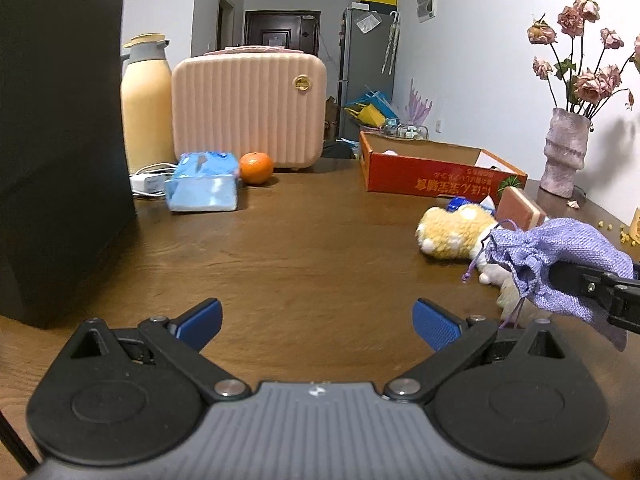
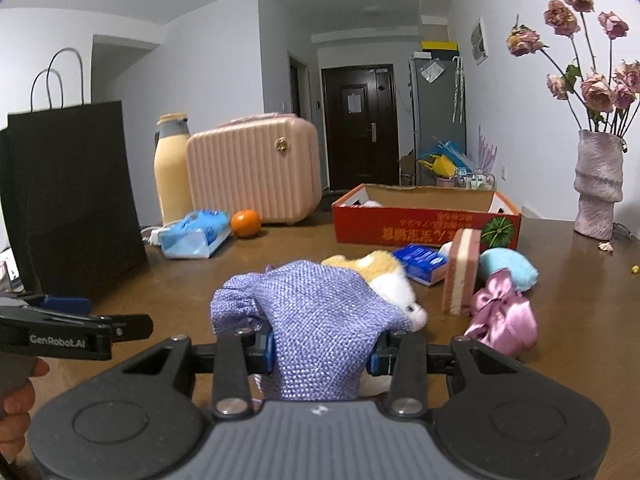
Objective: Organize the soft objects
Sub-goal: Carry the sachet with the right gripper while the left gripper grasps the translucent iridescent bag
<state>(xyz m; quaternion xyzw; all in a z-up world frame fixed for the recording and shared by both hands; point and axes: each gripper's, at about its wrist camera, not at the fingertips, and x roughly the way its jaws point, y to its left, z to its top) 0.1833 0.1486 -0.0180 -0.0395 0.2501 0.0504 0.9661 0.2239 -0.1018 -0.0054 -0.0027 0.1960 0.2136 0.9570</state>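
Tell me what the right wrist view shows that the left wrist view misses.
Only the right wrist view shows the pink satin bag, the blue pillow and the paper bag's handles. Only the left wrist view shows the left gripper open and empty from behind. Both show the right gripper shut on the purple pouch, the plush toy, the sponge, the red box, the orange and the vase.

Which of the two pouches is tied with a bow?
The shiny pink pouch on the table; the woven purple pouch has only a drawstring.
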